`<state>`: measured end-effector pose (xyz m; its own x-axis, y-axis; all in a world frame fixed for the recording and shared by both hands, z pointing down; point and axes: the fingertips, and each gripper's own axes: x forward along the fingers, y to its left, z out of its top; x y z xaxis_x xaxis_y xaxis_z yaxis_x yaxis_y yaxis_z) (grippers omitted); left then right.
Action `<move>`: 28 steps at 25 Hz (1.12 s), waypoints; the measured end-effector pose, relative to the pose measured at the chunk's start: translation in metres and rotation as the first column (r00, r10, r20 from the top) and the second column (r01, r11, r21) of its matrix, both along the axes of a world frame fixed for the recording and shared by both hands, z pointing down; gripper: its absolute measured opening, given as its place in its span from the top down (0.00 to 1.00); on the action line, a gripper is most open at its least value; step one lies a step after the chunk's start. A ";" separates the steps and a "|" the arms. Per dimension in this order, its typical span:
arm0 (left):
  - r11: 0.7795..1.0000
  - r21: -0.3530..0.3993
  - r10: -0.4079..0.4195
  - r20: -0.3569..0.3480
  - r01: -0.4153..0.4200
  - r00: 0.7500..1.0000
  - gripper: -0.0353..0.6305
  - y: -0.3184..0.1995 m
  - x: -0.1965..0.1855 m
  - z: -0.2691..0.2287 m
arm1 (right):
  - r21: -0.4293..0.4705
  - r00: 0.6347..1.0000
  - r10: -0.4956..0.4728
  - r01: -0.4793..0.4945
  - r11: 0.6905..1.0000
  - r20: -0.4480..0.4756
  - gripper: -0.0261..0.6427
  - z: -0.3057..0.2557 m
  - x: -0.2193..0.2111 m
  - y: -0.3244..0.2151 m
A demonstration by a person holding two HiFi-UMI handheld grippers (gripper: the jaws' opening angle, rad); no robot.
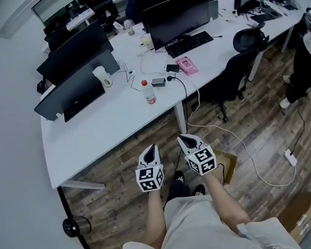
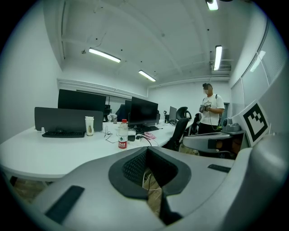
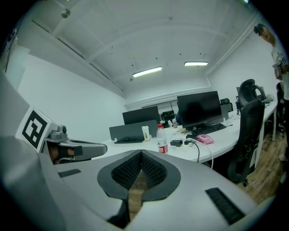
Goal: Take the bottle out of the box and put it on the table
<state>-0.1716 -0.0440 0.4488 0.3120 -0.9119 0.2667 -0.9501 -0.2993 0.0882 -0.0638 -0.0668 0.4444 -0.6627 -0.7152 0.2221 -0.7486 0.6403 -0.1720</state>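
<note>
Your left claw (image 1: 150, 149) and right claw (image 1: 187, 140) are both closed tip to tip on nothing, ribbed black pads meeting. The clear, red-capped plastic bottle (image 1: 149, 92) stands upright on the smooth white counter (image 1: 106, 129). A brown cardboard box (image 1: 228, 164) sits on the wood-plank floor (image 1: 124, 194) beside your right claw; its inside is too poorly seen to tell.

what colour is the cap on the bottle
Red. The bottle shows best in the right gripper view.

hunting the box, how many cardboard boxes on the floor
2: one cardboard box by the right gripper, second box in the head view's lower right corner; desks may hide more.
</note>
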 end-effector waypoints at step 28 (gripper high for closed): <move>0.999 -0.005 -0.044 -0.007 0.044 0.999 0.93 0.003 -0.020 0.006 | 0.004 1.000 -0.015 0.015 1.000 -0.012 0.90 0.002 -0.010 -0.007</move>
